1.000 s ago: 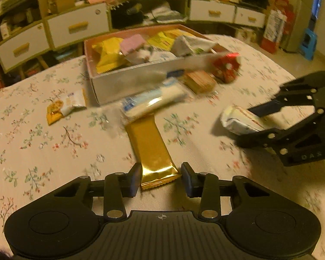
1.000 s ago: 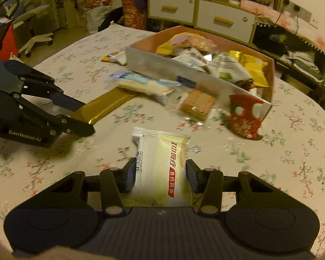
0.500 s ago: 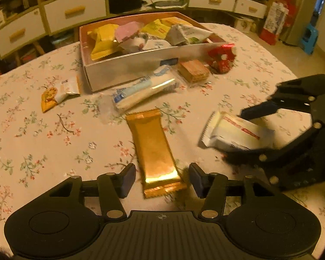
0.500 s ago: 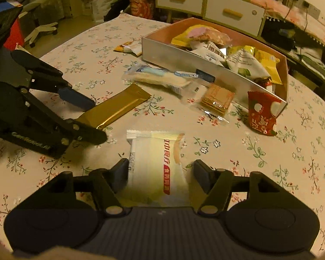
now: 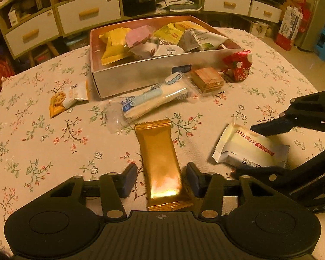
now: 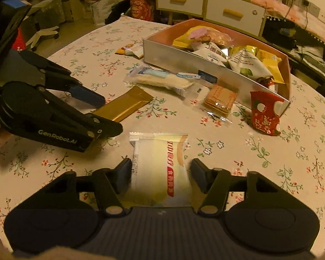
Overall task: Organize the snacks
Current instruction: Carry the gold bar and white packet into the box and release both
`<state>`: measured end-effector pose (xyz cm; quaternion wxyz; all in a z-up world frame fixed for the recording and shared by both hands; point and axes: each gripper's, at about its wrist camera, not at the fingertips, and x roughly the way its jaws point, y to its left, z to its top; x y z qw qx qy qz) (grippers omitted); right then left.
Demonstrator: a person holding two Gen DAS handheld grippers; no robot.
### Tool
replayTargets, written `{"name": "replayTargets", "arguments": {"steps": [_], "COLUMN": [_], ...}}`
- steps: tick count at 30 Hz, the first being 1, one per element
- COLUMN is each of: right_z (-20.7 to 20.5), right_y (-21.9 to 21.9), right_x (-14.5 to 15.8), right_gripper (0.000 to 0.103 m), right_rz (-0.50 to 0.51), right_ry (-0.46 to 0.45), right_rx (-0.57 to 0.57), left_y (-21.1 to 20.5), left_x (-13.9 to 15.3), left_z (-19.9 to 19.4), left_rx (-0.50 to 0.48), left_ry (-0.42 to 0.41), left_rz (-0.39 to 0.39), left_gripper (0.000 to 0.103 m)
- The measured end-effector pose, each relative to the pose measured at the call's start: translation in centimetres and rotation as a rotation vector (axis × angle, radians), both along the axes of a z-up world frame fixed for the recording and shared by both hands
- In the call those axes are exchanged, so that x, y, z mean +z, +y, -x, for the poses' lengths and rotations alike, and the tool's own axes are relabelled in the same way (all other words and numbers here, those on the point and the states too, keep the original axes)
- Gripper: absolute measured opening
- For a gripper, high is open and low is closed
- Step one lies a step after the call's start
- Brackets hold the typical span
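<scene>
A gold bar packet [image 5: 161, 164] lies flat on the floral tablecloth between the fingers of my left gripper [image 5: 161, 178], which is open and not touching it. A white packet with red print [image 6: 162, 169] lies between the fingers of my right gripper [image 6: 161, 174], also open. The same white packet shows in the left wrist view [image 5: 249, 149], with the right gripper [image 5: 268, 149] around it. The gold packet [image 6: 123, 107] and left gripper [image 6: 97, 117] show in the right wrist view. A silver snack box [image 5: 140, 75] holds several packets.
Loose on the table lie a long clear-wrapped white snack [image 5: 153, 99], a brown cracker pack [image 5: 207, 80], a red packet [image 5: 238, 67] and a small orange-white packet [image 5: 67, 97]. Drawers and shelves stand behind the table.
Both grippers have opened wider and drawn back slightly; the gold packet and the white packet now lie loose on the table between the fingers.
</scene>
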<state>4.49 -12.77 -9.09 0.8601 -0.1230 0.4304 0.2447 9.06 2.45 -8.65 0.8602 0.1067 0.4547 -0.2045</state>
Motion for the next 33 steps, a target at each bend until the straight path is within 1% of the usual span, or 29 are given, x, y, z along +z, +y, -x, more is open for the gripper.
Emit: {"name": "replayTargets", "arguments": {"steps": [3,6,12,18,27,33], "right_z": [0.0,0.1,0.2,0.2,0.0,-1.0], "right_y": [0.2,0.4,1.1,1.4,1.2,0.4], "right_x": [0.1,0.1,0.4,0.6,2.4,4.2], "right_gripper": [0.047,0.045,0.043,0.043,0.043,0.043], "right_rz": [0.004,0.009,0.048,0.065,0.05,0.032], "right_ry": [-0.002,-0.005,-0.02,-0.023,-0.06,-0.105], "right_rx": [0.009,0.013,0.023,0.024,0.008,-0.036], "left_y": [-0.2,-0.5,-0.4,-0.1,0.7,1.2], "left_x": [0.1,0.2,0.4,1.4,3.1,5.0], "left_z": [0.1,0.1,0.0,0.1,-0.1,-0.3], "left_rx": [-0.006,-0.014,-0.012,-0.014,0.005,0.015], "left_ry": [-0.001,-0.002,0.012,0.004,-0.018,-0.062], "left_rz": [-0.002,-0.006,0.007,0.028,0.071,0.095], "left_gripper": [0.032,0.027,0.026,0.026,0.026,0.026]}}
